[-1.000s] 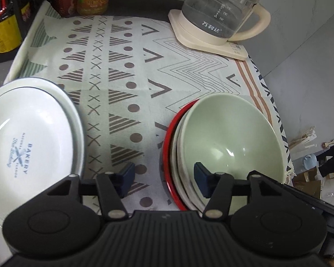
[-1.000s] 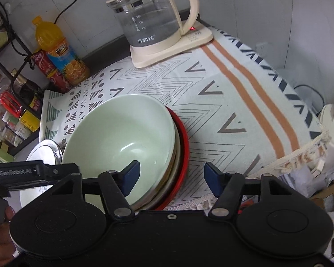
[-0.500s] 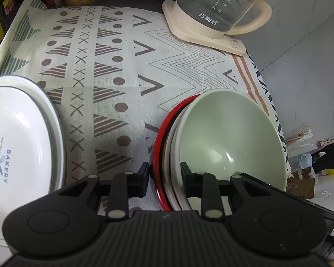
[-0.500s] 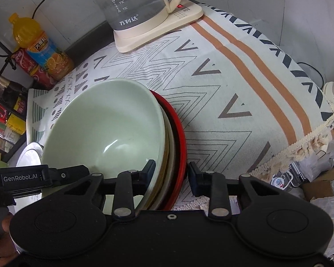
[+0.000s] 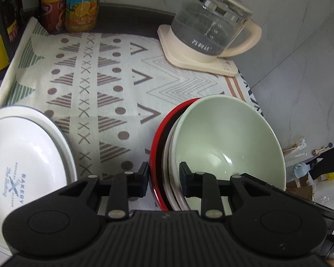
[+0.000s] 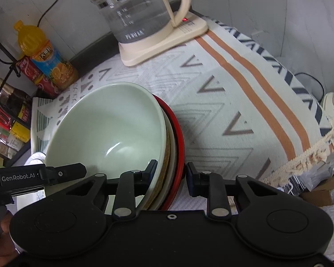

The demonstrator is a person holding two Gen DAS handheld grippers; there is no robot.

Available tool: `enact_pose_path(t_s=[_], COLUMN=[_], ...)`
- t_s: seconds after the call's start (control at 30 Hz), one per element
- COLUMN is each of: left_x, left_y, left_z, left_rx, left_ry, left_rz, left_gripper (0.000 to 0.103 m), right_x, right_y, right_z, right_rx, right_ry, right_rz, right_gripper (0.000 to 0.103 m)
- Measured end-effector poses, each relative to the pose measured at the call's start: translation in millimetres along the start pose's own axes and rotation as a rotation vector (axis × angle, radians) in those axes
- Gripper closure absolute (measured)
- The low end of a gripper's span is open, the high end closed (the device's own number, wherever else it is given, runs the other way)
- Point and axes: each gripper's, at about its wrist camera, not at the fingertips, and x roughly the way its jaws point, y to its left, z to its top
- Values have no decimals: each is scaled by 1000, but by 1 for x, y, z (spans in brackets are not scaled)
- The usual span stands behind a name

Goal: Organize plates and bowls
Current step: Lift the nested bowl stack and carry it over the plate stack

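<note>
Left gripper [image 5: 164, 179]: pinched the bowl stack [image 5: 222, 142] at its near-left rim.
Right gripper [image 6: 170, 175]: pinched the same stack's near-right rim.
Bowl stack: sat nearer than the kettle [image 5: 209, 31].
White plates [image 5: 22, 155]: left of the kettle.

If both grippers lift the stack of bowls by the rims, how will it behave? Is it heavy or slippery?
Probably heavy: the pale green glazed bowl sits nested in white bowls and a red bowl. The shiny glaze looks slippery, so the rims may slide between the left gripper and right gripper fingers. Being ceramic-looking, it would likely chip if dropped.
</note>
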Motion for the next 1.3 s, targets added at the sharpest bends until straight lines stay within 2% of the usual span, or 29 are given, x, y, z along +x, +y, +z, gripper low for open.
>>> enact_pose_path(t_s=[0.47, 0.9, 1.3], left_x=[-44, -85, -115], left_y=[32, 80, 134], left_z=[8, 7, -2], left_rx=[-39, -98, -181], left_ry=[-61, -121, -162], left_rz=[25, 57, 94], left_gripper=[76, 76, 76], right_x=[-16, -19, -11], right_y=[42, 98, 152], right_z=[15, 12, 3], right_rx=[-28, -87, -159], right_ry=[-66, -73, -40], right_rz=[60, 118, 164], right_gripper=[76, 76, 76])
